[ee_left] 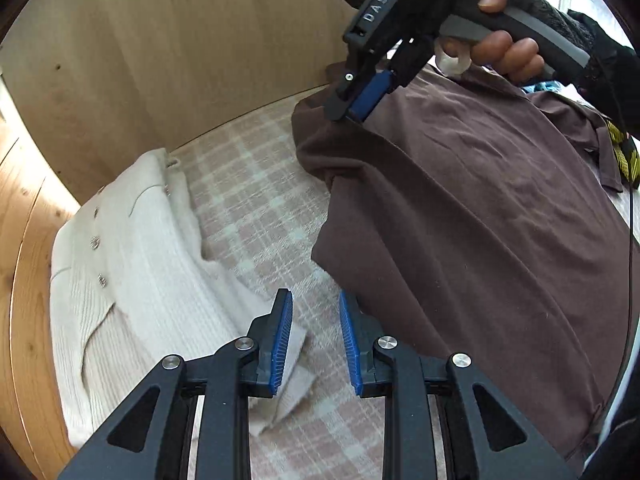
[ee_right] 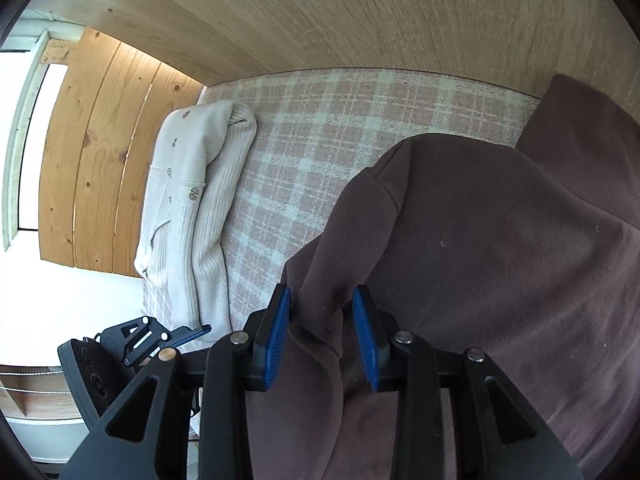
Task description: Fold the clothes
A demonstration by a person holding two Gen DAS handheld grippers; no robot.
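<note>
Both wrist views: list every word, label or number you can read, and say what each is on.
"DAS": white letters on the black body of the right gripper, seen in the left wrist view.
Nothing else is legible: the brown shirt, the cream cardigan and the checked cover show no readable print.

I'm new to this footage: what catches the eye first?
The big brown shirt fills the right of the checked bed cover, and the right gripper lifts a bunched fold of it. A folded cream cardigan lies at left, while the left gripper hangs open.
</note>
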